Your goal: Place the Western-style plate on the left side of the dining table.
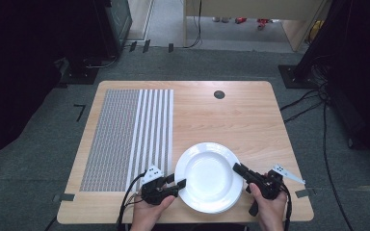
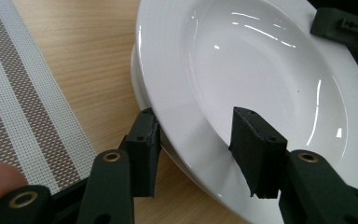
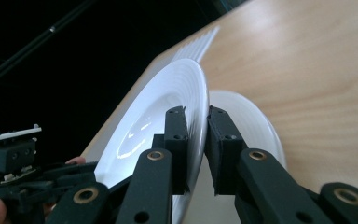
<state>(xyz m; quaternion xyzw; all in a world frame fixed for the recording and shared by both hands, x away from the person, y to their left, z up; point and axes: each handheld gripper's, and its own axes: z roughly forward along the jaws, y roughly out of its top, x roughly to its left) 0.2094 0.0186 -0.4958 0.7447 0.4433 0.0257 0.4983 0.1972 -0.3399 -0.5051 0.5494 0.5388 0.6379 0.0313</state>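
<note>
- Right gripper: jaws clamped on rim of upper round white ceramic plate, 3 o'clock side.
- Left gripper: jaws wide, straddling rim at 9 o'clock.
- Second white plate beneath, on wooden bench.

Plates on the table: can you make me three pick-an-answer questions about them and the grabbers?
1. Where is the striped mat?
A) left of the plates
B) under the plates
C) on the floor

2. How many white plates are there?
A) one
B) two
C) four

3. What is the right gripper doing?
A) lying on the mat
B) pinching the top plate by its rim
C) hanging wide open in the air

Answers:
1. A, it lies on the table beside them.
2. B, a lower plate shows beneath.
3. B, its jaws sit on both sides of the rim.
</note>
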